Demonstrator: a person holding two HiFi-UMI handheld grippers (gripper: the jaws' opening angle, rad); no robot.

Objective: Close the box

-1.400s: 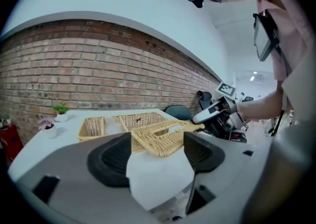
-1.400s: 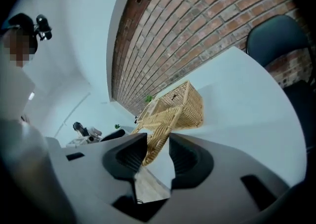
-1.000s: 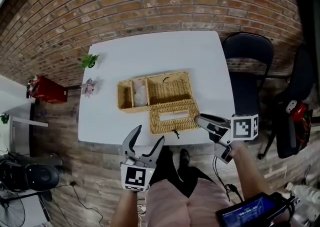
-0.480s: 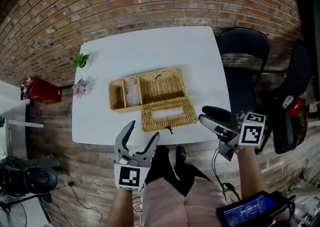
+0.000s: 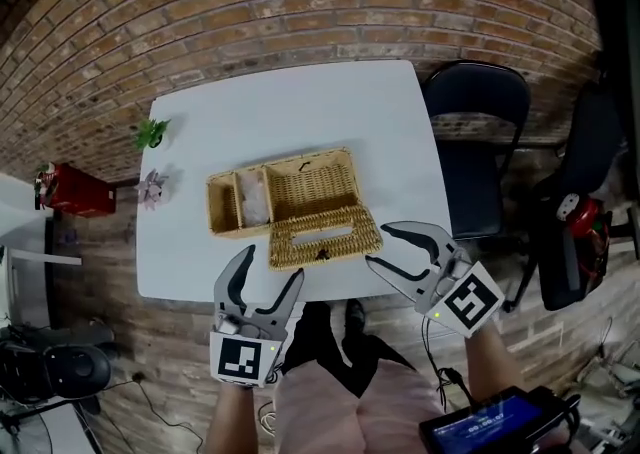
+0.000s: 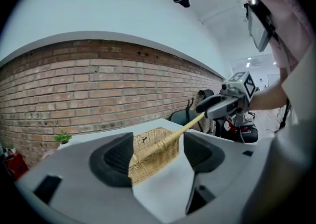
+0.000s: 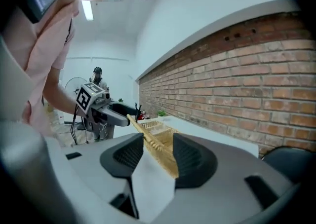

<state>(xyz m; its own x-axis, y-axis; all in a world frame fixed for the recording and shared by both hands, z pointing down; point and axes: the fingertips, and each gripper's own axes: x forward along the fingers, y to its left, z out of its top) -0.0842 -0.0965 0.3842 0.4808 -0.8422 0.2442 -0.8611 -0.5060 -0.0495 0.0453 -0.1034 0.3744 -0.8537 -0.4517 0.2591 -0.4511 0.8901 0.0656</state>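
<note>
Worktop (image 5: 300,107): white, rectangular, one unit. Carries a single item, a wicker box (image 5: 300,192) divided into compartments, set toward the near edge. Its lid (image 5: 325,235) stands open on the near side.

your wicker box (image 5: 300,187) reads straw-tan, tight basket weave all over, and its lid (image 5: 325,235) matches. the table (image 5: 300,112) is plain white. the brick wall (image 5: 250,2) is red-brown with pale mortar lines. black chair (image 5: 478,142), green plant (image 5: 150,132), bright red object (image 5: 72,192). your left gripper (image 5: 271,264) is grey, its marker black-and-white squares.
</note>
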